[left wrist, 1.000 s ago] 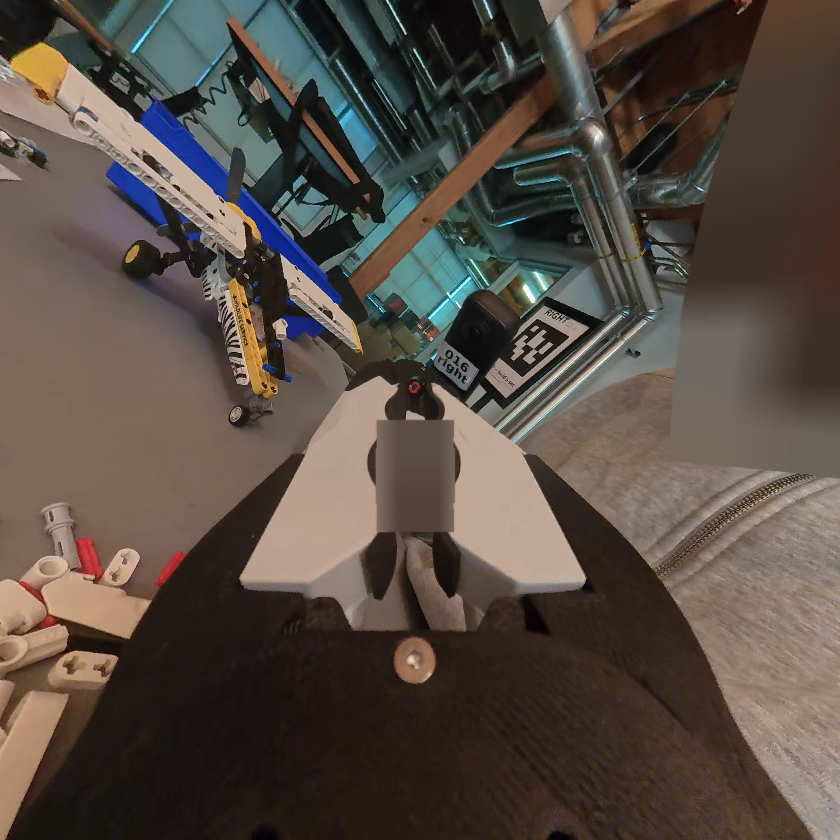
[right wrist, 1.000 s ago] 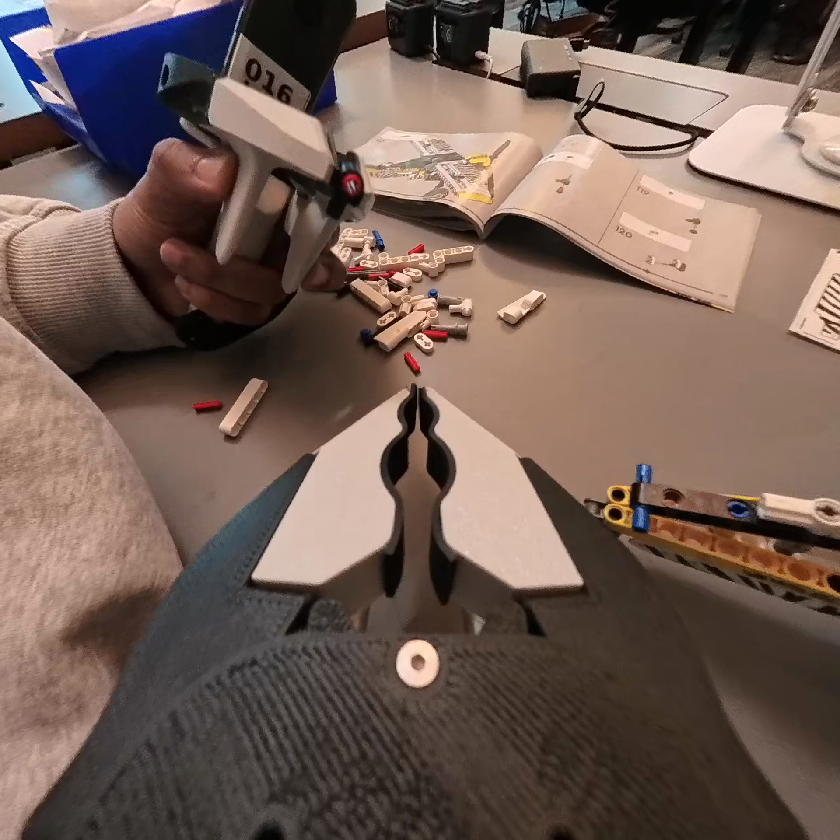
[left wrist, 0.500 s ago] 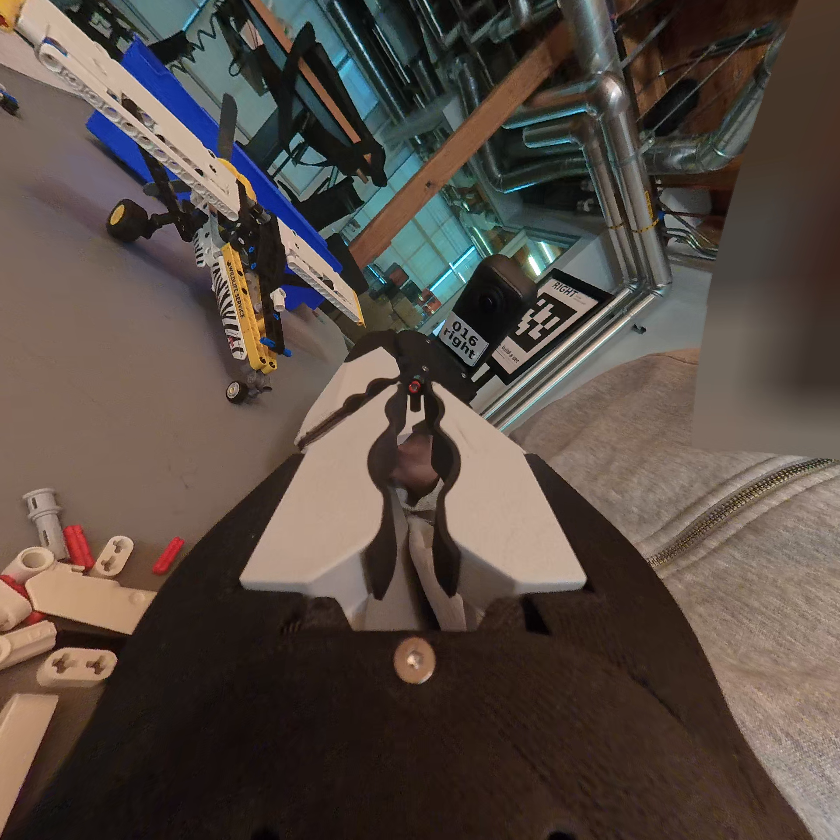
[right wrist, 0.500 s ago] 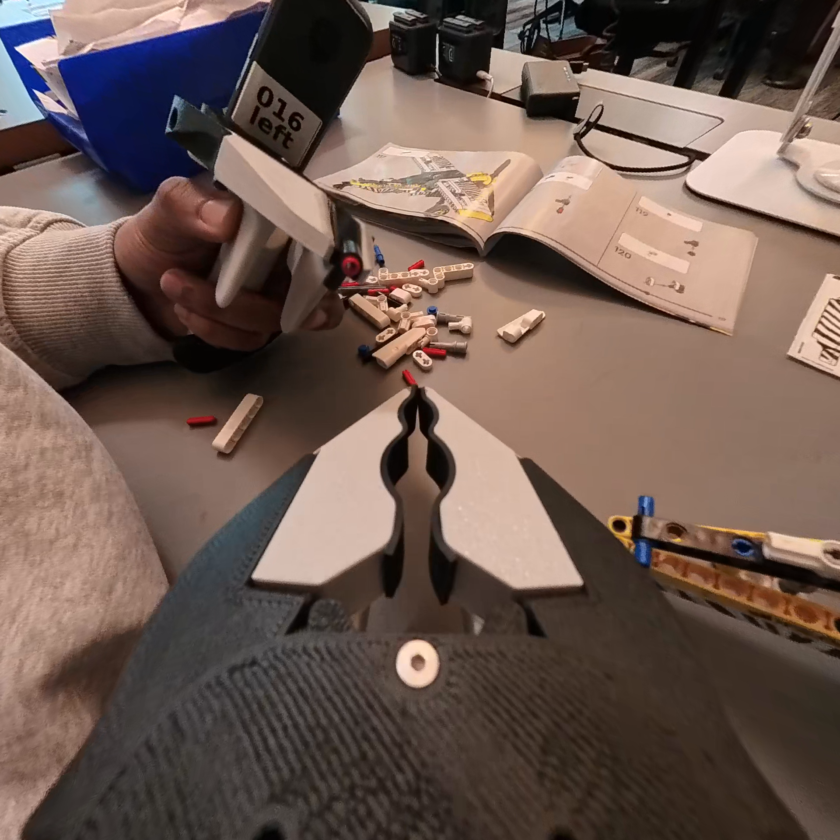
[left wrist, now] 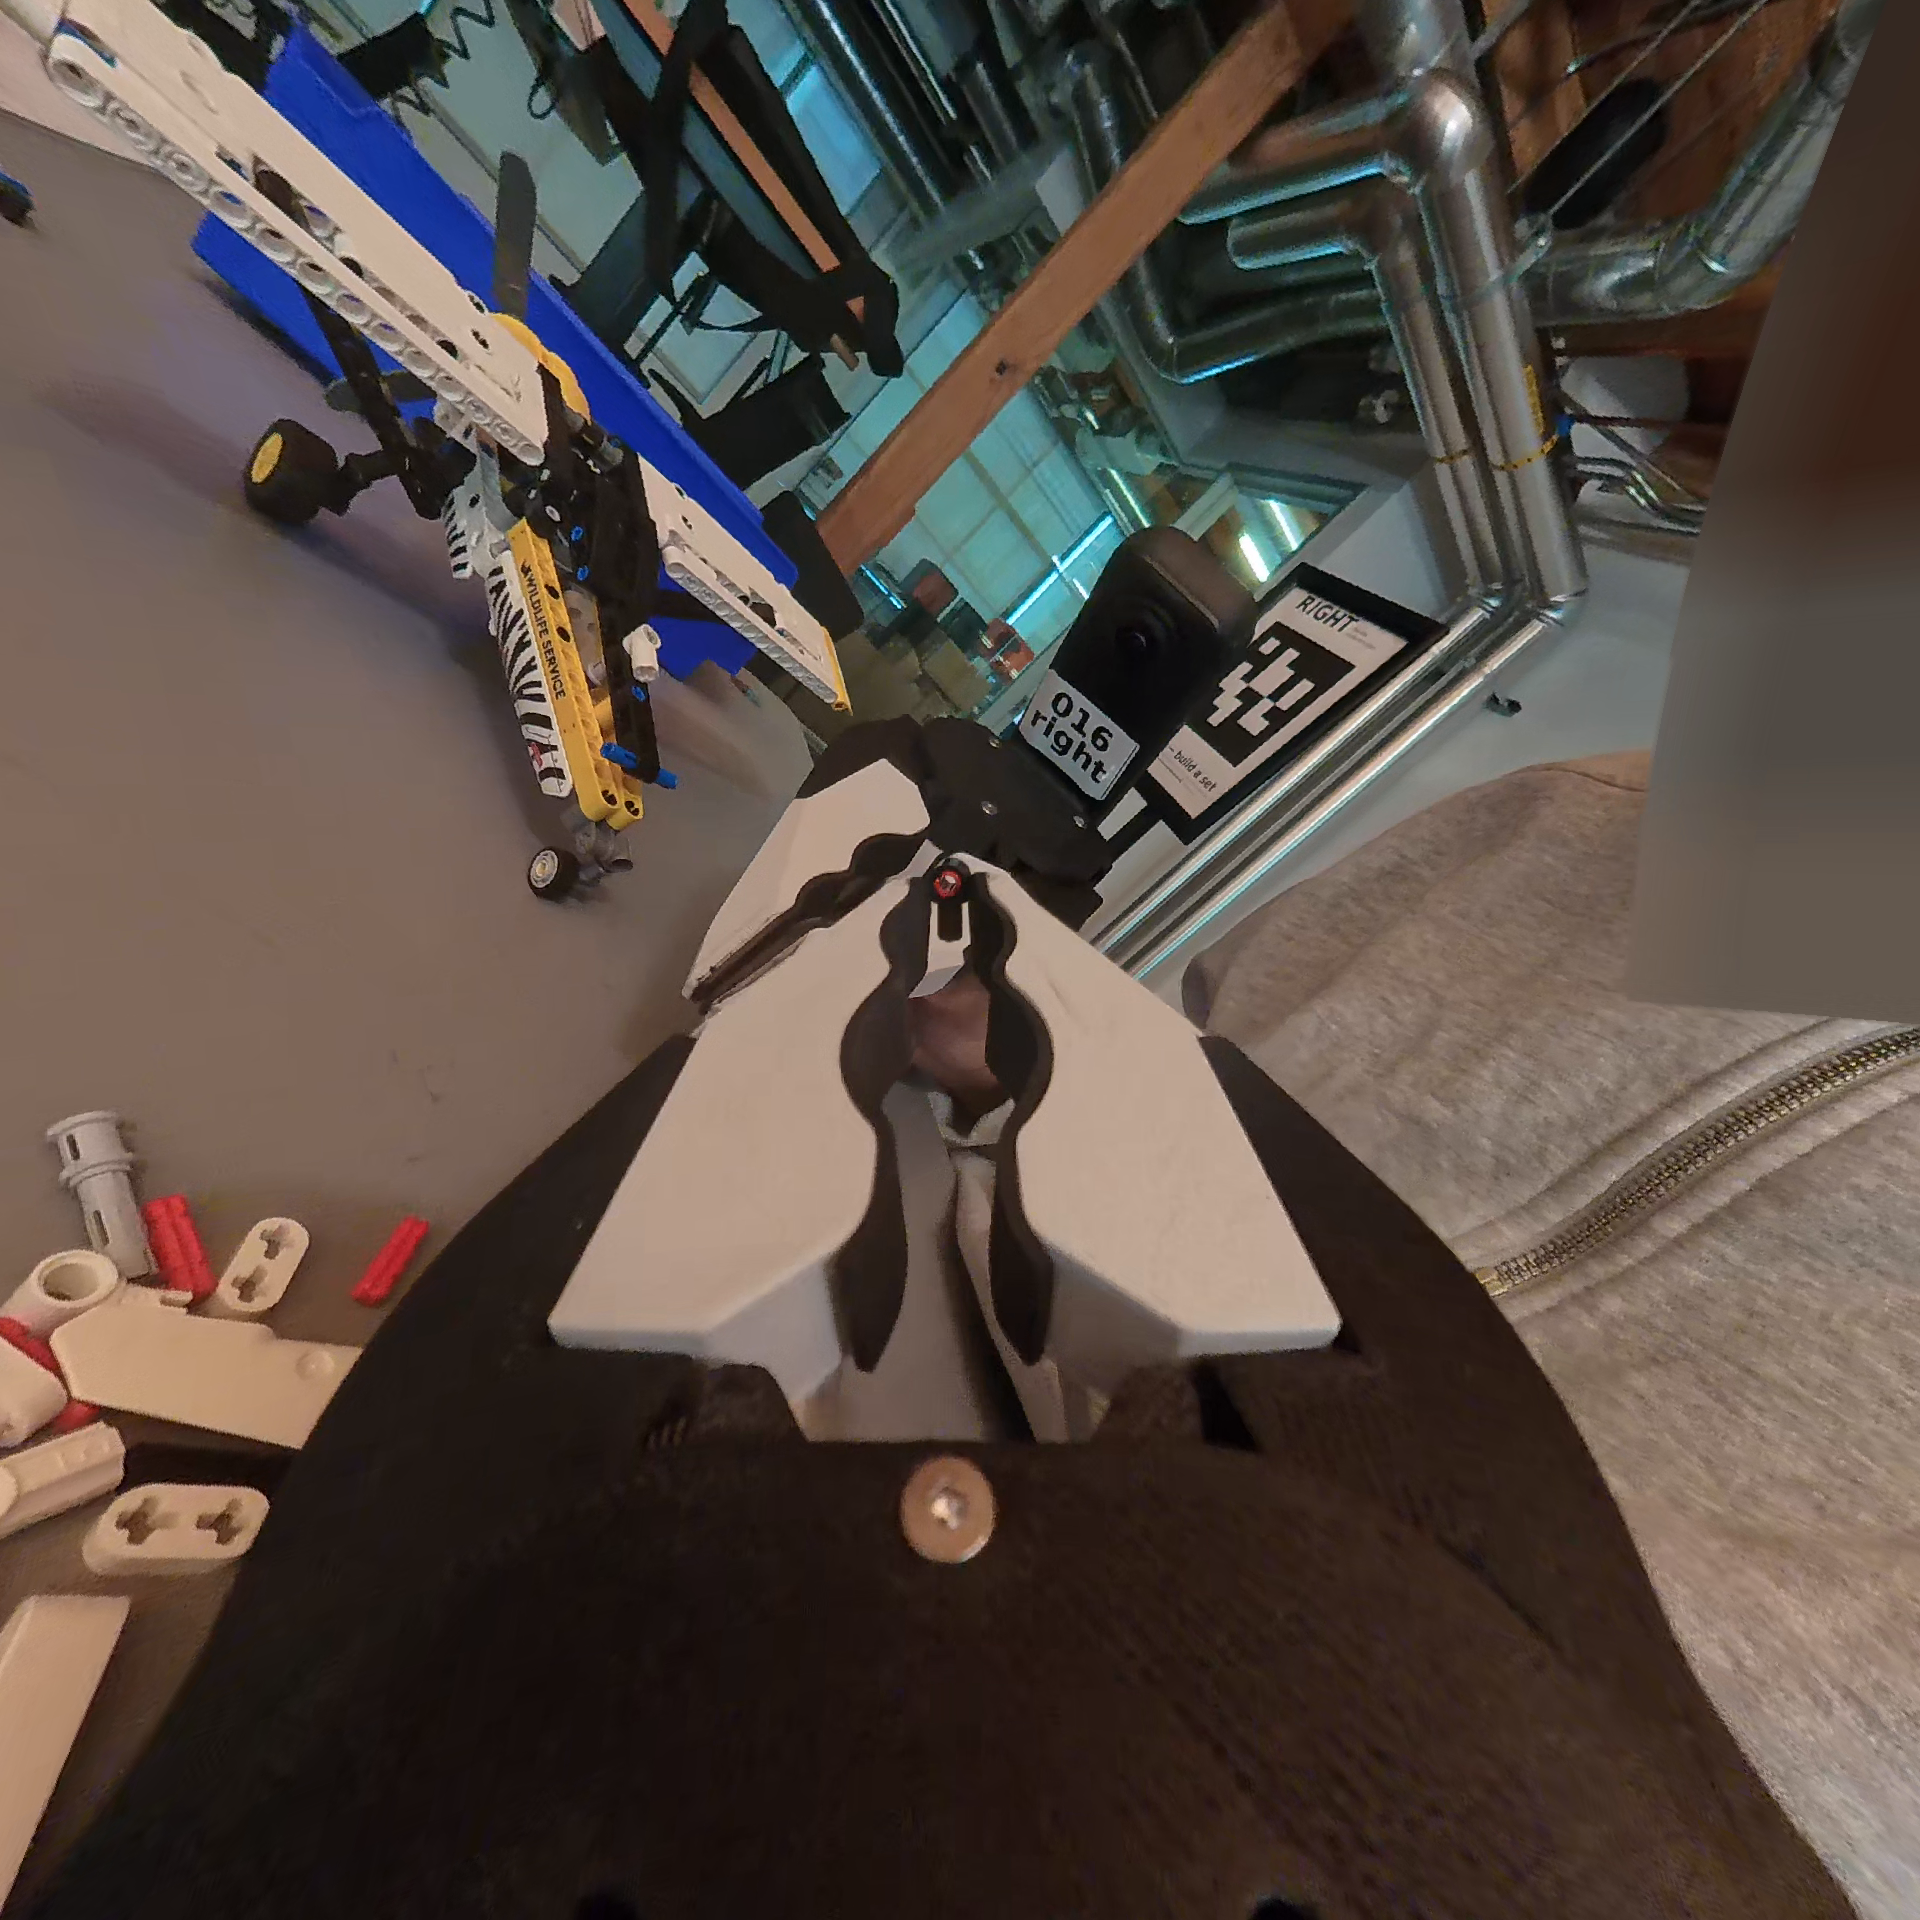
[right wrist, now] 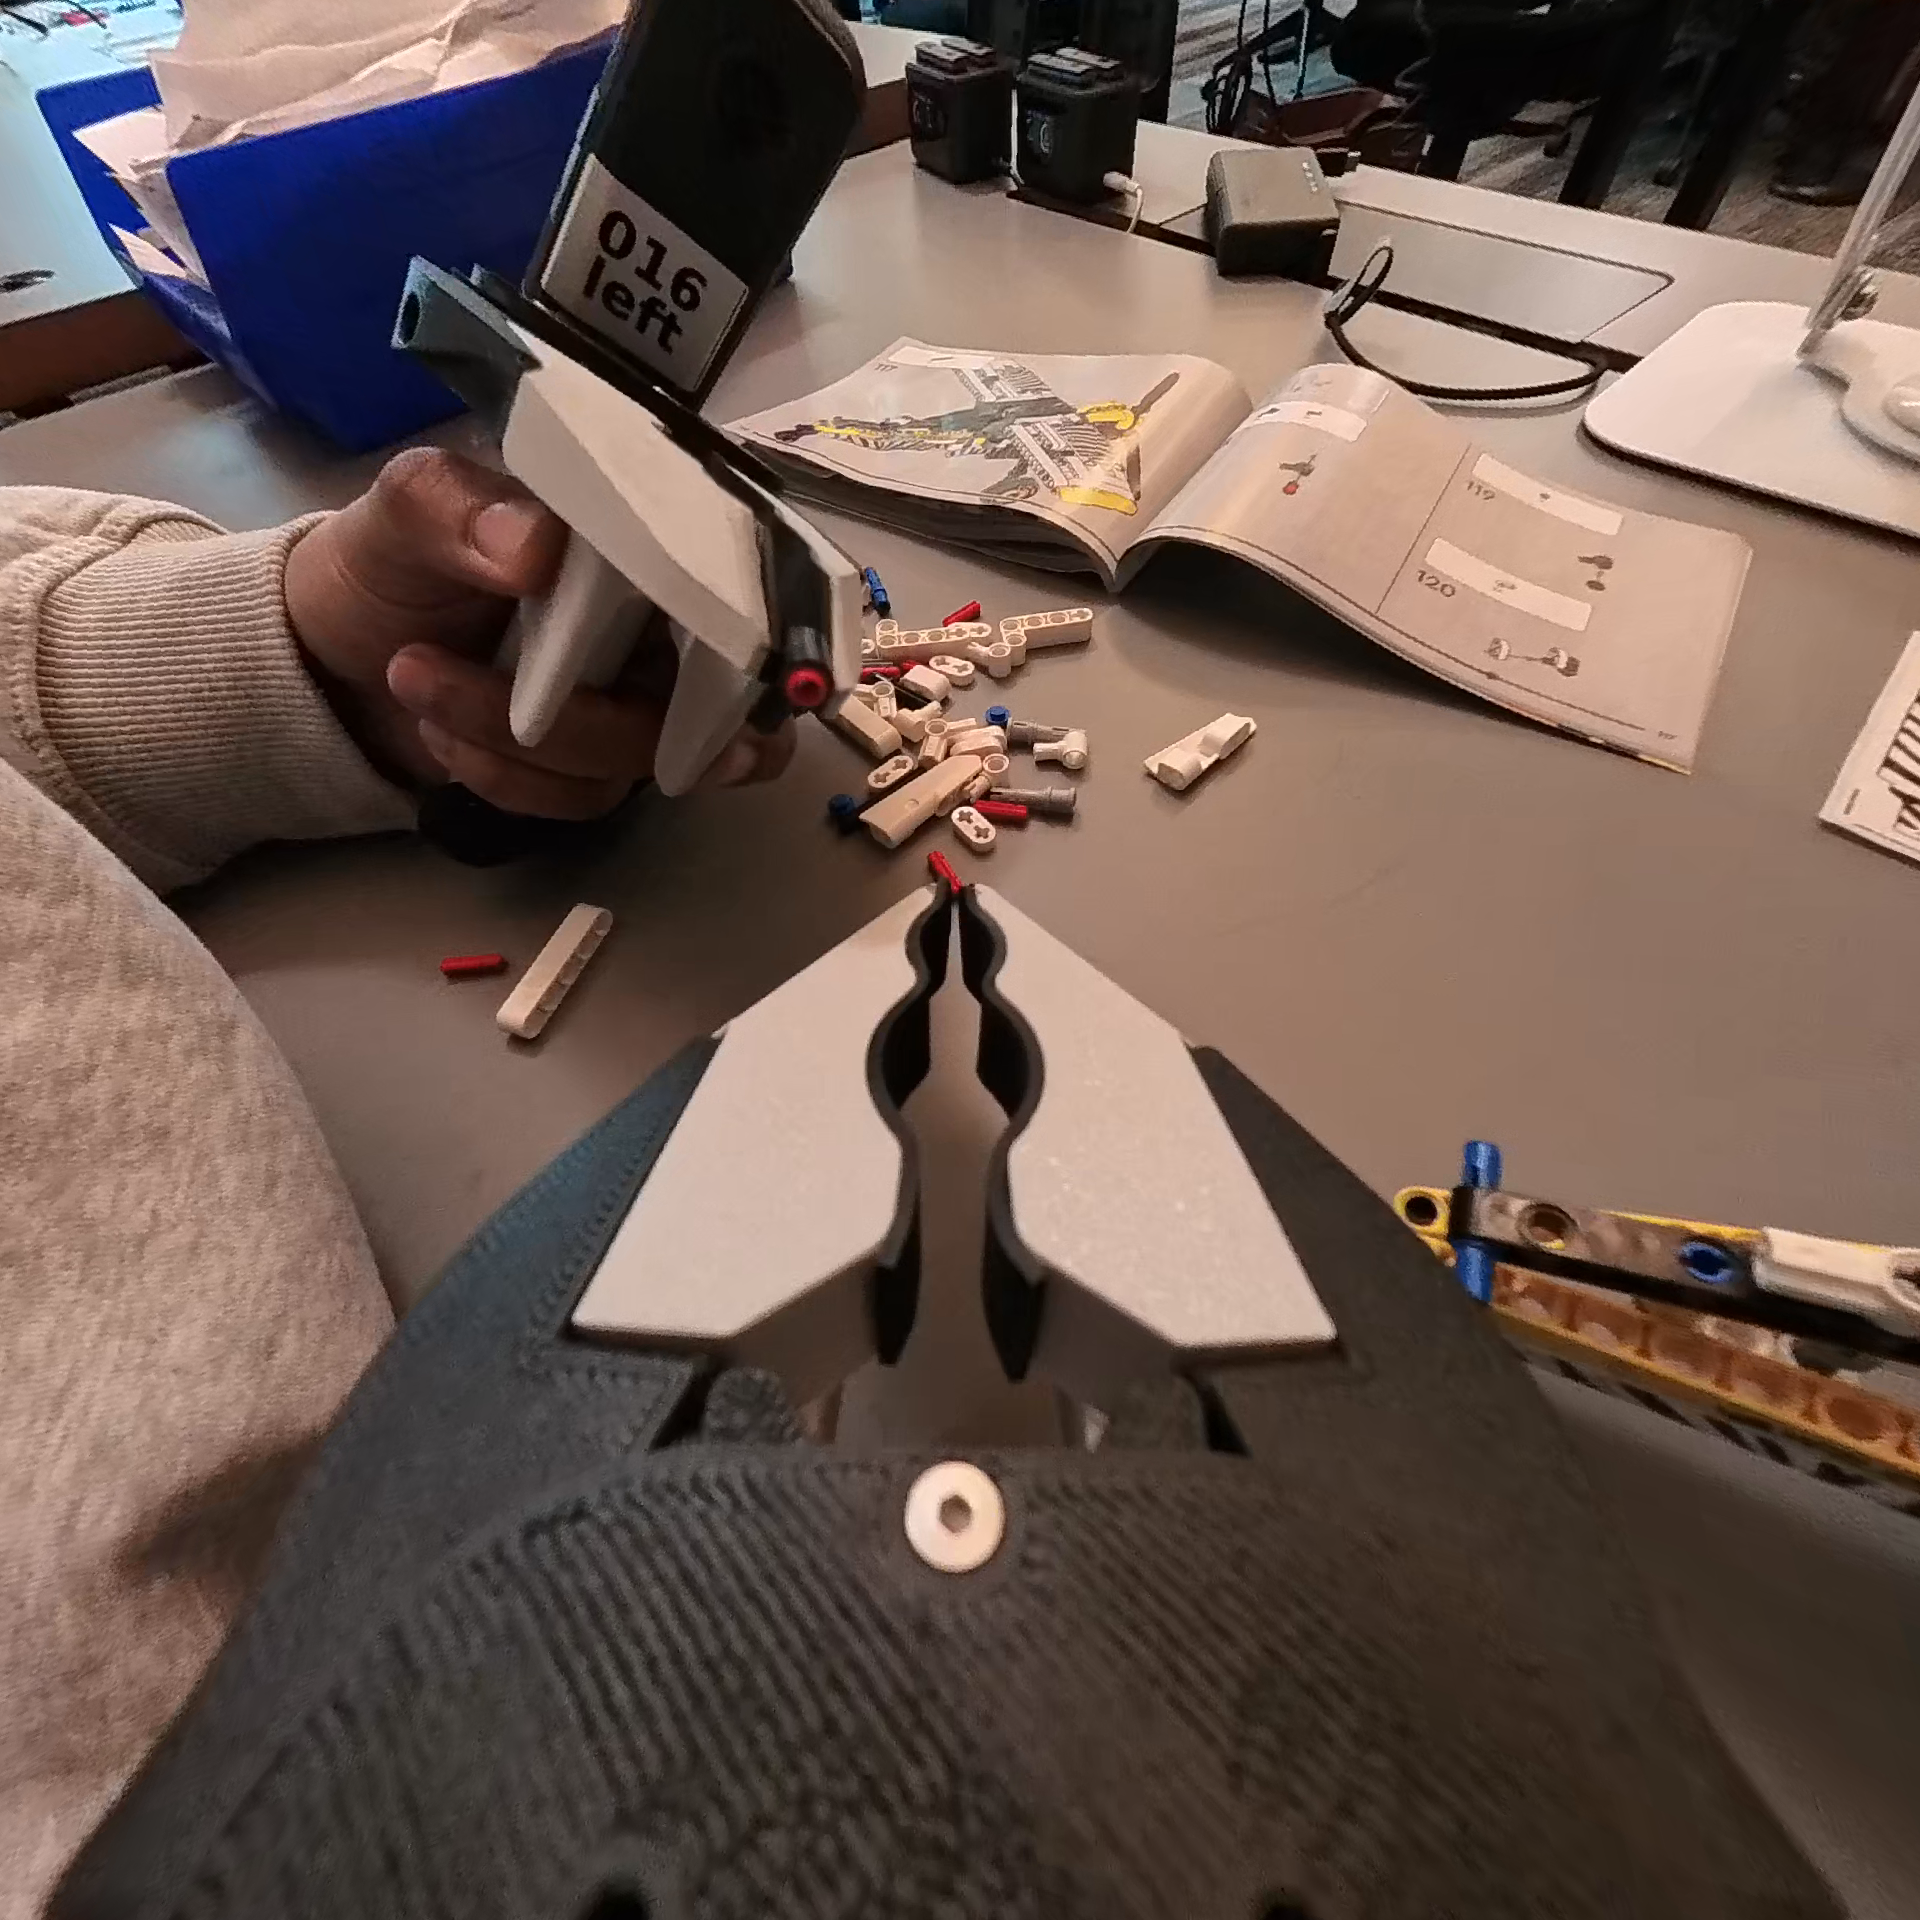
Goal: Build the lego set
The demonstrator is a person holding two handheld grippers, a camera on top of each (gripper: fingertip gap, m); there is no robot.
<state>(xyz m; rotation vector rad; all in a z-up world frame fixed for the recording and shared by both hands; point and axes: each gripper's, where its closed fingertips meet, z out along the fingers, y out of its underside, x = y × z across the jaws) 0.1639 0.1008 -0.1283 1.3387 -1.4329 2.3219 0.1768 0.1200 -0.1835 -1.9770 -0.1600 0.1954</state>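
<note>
My left gripper (left wrist: 948, 902) is shut on a small red pin (left wrist: 948, 885) at its tips. In the right wrist view it (right wrist: 800, 691) is held by a hand just left of and above the pile of loose white, red and blue lego parts (right wrist: 961, 732). My right gripper (right wrist: 954, 916) is shut and empty, low over the grey table (right wrist: 1403, 914), with a red pin (right wrist: 943, 871) just past its tips. It also shows in the left wrist view (left wrist: 831, 894), right in front of the left tips. The partly built plane model (left wrist: 551, 592) stands on the table; its tail (right wrist: 1662, 1299) lies right of the right gripper.
An open instruction booklet (right wrist: 1299, 499) lies behind the pile. A blue bin (right wrist: 343, 239) with paper stands at the back left. A white beam (right wrist: 554, 968) and a red pin (right wrist: 473, 964) lie apart on the left. Loose parts (left wrist: 156, 1351) lie beside the left gripper. A sleeve (right wrist: 125, 1039) covers the near left. Some 6 centimeters of space lies between my two pairs of fingers. Both grippers' tips are roughly 15 centimeters from the partly built plane model (left wrist: 551, 592).
The left gripper, still holding the red pin, has tipped down towards the pile of parts. The right gripper has stayed shut and shifted only slightly.
</note>
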